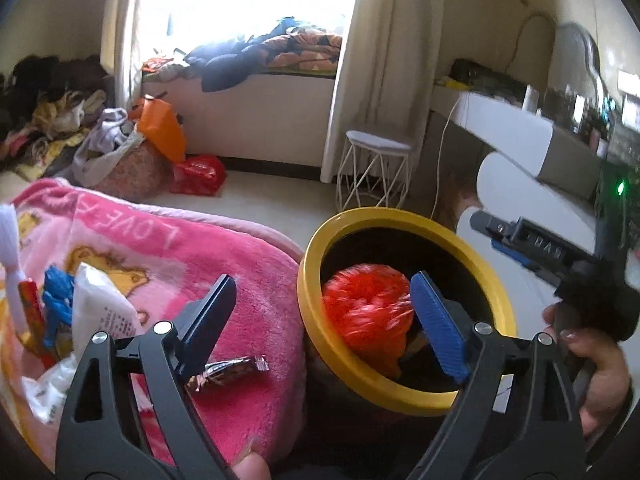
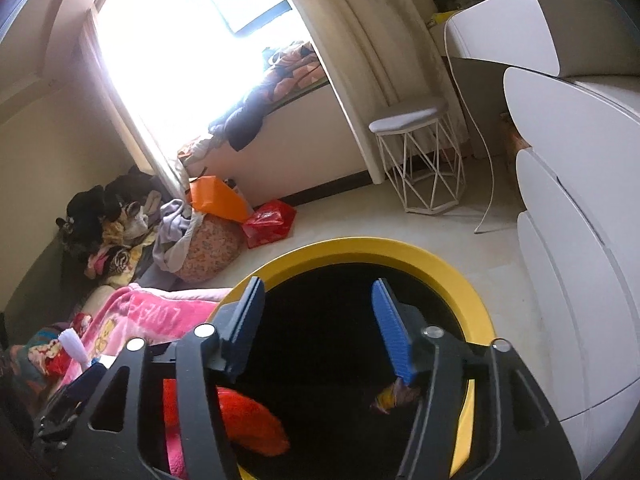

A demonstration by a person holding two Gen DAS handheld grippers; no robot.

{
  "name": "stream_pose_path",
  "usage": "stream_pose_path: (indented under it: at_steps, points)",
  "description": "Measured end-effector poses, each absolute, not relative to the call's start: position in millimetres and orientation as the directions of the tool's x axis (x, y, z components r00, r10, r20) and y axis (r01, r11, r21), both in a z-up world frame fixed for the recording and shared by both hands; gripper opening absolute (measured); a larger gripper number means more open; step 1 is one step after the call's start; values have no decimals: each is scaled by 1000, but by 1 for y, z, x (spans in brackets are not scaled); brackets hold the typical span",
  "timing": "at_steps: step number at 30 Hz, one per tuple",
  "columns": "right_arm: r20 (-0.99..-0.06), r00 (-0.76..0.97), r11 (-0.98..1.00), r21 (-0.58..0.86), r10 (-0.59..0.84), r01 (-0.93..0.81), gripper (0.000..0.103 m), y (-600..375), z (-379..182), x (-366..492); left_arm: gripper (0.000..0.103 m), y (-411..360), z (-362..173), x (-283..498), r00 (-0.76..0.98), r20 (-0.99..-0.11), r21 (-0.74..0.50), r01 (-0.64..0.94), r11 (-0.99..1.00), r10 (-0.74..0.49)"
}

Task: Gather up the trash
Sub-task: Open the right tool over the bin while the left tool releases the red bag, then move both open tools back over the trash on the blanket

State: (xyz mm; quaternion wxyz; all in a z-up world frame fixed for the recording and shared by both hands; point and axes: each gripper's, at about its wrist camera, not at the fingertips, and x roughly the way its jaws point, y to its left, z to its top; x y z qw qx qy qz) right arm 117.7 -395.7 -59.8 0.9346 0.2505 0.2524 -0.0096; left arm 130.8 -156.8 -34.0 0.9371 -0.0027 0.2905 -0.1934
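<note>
Red crumpled bag (image 1: 366, 310) already down inside yellow-rimmed bin (image 1: 320, 344), parked beside pink blanket (image 1: 224, 280) for short drops. Left gripper (image 1: 322, 320) spread wide, empty; right gripper (image 2: 316, 324) likewise released, over bin mouth. Brown wrapper (image 1: 228, 370) uncollected on blanket.

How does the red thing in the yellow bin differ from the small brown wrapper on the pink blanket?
The red bag is bulky, crumpled and already inside the bin; the candy wrapper is small, flat, dark and shiny, lying outside on the blanket. The wrapper's ends are twisted; the bag is a loose ball. Both look like trash.
</note>
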Motion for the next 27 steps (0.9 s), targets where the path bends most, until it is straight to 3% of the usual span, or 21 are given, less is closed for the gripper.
stream_pose_path:
  at_steps: [2,19,27]
  points:
    - [-482,869,877,461,116,138,56,-395,-61,118,87,-154,-33,128,764,-539,-123,345,930,-355]
    - [-470,862,915,404,192,16,61,-350,-44,115,87,-96,-13,107,837,-480,-177,202,963,-263]
    - [-437,847,921,363,303,-142,65,-310,-32,109,87,-74,-5,99,862,-455,-183,155,971,-224]
